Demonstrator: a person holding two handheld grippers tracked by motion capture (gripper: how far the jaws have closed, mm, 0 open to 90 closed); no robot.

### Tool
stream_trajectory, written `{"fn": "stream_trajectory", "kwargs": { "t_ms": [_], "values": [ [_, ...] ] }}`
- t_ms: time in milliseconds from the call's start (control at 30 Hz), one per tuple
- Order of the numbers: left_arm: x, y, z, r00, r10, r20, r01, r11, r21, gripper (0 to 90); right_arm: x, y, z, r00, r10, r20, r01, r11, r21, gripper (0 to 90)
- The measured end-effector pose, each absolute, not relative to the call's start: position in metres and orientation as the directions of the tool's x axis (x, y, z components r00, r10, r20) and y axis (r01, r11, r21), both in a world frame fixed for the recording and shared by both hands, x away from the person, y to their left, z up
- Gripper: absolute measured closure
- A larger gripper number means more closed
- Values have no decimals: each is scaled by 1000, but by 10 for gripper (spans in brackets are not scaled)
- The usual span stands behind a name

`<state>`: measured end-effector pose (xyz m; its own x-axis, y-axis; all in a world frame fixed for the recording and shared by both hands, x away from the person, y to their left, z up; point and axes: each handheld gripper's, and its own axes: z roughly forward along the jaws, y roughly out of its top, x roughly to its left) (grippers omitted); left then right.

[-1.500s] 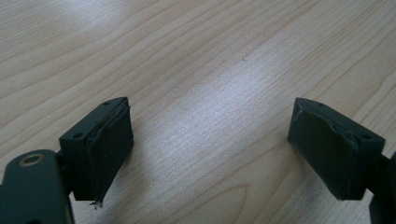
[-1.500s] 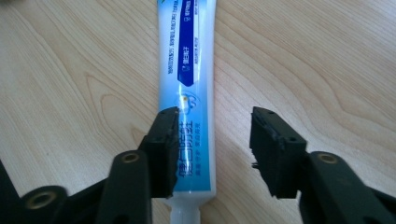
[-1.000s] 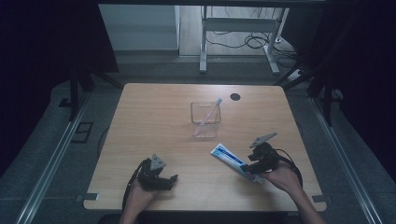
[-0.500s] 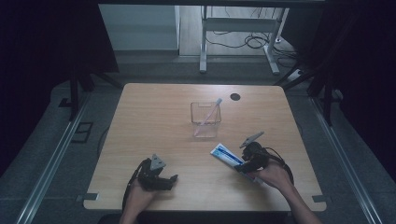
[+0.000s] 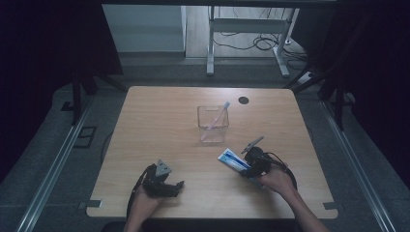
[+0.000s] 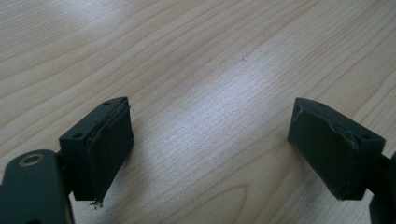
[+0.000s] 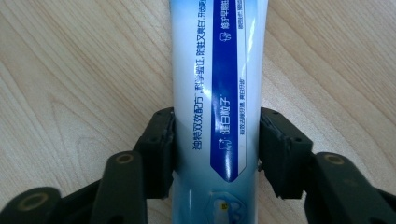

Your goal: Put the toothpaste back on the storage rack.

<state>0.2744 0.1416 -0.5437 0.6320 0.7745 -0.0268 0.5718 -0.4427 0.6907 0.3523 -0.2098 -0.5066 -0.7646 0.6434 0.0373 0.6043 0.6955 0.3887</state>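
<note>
This looks like a lab or recording workspace rather than a home: a plain wooden counter (image 5: 159, 121) stands alone on grey carpet (image 5: 58, 159), flanked by metal floor rails (image 5: 53, 169), with dark curtains (image 5: 43, 43) closing off both sides. Behind it, loose cables (image 5: 251, 43) trail across the floor (under the legs of a metal frame (image 5: 246, 29))

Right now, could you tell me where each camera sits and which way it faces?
High view: above the person's side, facing forward and down on the table; forearms, both grippers.
Left gripper view: rides the left gripper, facing bare wood between parted jaws.
Right gripper view: rides the right gripper, jaws against the toothpaste tube.
Shared: the tube shows in high view too.
</note>
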Motion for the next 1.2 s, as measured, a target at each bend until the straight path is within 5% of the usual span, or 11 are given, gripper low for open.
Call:
{"fn": "stream_trajectory", "kwargs": {
  "t_ms": [333, 1200],
  "values": [
    [274, 142, -544, 632, 775, -27, 572, -442, 692, 141, 351, -212, -498, -753, 657, 42, 616, 682, 394, 710],
    [274, 142, -544, 631, 775, -27, 572, -441, 691, 141, 347, -224, -463, -751, 660, 25, 571, 630, 527, 724]
  ]
}}
